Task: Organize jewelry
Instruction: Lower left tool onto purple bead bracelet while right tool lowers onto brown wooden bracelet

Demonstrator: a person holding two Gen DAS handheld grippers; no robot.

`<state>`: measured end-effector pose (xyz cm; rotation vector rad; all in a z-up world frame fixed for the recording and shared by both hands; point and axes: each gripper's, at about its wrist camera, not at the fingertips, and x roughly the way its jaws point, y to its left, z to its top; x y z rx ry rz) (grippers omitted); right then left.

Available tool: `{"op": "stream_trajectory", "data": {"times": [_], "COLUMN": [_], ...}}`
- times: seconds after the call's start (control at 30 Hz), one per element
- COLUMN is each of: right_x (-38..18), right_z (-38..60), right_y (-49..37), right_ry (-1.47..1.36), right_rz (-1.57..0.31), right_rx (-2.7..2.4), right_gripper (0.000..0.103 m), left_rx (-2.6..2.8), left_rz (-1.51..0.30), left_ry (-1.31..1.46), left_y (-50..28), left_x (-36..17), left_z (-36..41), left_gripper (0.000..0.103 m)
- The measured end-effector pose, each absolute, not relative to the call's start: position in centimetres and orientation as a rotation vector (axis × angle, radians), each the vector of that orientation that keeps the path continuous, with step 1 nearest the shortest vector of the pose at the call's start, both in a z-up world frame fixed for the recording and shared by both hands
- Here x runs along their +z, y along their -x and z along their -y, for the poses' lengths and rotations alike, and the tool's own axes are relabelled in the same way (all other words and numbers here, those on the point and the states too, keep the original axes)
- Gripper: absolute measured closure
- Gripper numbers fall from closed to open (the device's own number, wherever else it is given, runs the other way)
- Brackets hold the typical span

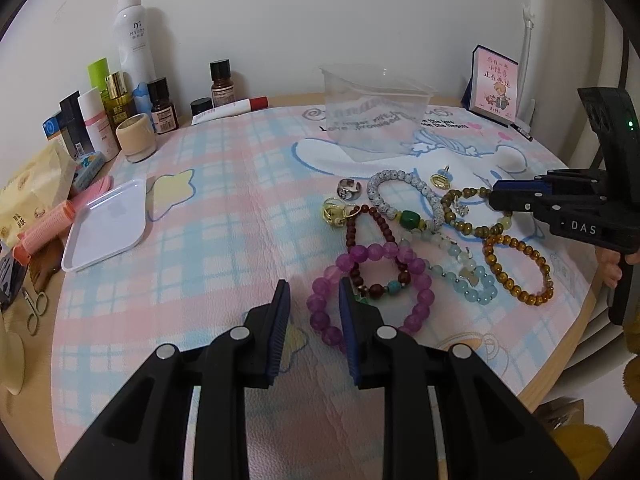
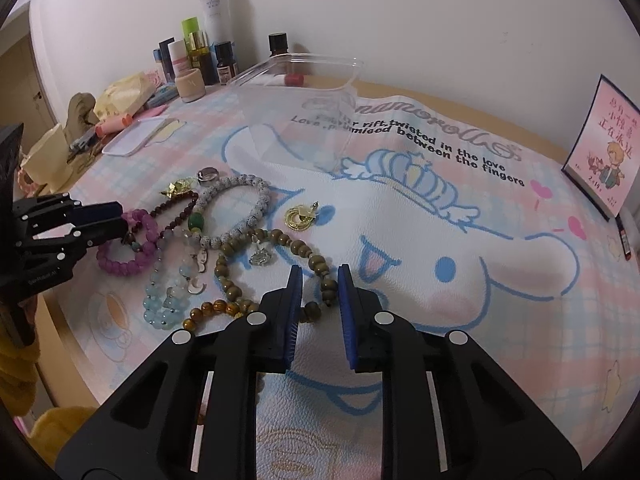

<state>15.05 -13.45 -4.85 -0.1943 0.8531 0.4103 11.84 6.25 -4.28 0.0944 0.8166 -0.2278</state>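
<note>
A pile of jewelry lies on the cartoon mat. It holds a purple bead bracelet (image 1: 416, 276) (image 2: 128, 260), a white speckled bracelet (image 1: 416, 192) (image 2: 248, 184), an olive-brown bead bracelet (image 1: 468, 224) (image 2: 304, 252), an amber bracelet (image 1: 516, 272), a pale blue bracelet (image 1: 476, 288) (image 2: 164, 304), rings (image 1: 350, 190) and a gold brooch (image 2: 300, 218). My left gripper (image 1: 314, 300) is open, its jaws at the purple bracelet's near edge. My right gripper (image 2: 318, 284) is open over the olive-brown bracelet. A clear plastic box (image 1: 376, 100) (image 2: 296, 96) stands behind the pile.
A white tray (image 1: 108, 224) lies at the left. Bottles and cosmetics (image 1: 132, 52) line the back left wall. Pink rollers (image 1: 48, 228) and small scissors (image 1: 36, 304) lie at the left edge. A pink card box (image 1: 494, 84) stands at the back right.
</note>
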Motion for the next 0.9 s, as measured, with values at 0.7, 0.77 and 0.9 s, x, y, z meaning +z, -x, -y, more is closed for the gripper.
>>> {"op": "stream_trajectory", "data": {"times": [0.7, 0.77, 0.9], "right_x": [-0.1, 0.8, 2.6], "right_z": [11.9, 11.7, 11.2], "right_y": [-13.1, -12.9, -12.2], "right_ry": [0.185, 0.186, 0.191], "right_rz": [-0.693, -0.679, -0.634], "right_rx": [0.476, 0.486, 0.500], "right_gripper": [0.094, 0.094, 0.094], "left_rx": [-0.279, -0.295, -0.318], "left_rz": [-0.680, -0.655, -0.609], "left_ry": [-0.062, -0.064, -0.069], "left_y": [-9.5, -9.2, -9.0], "left_x": [-1.2, -0.3, 1.3], "left_z": [-5.7, -5.4, -4.9], "left_gripper": [0.093, 0.093, 0.093]}}
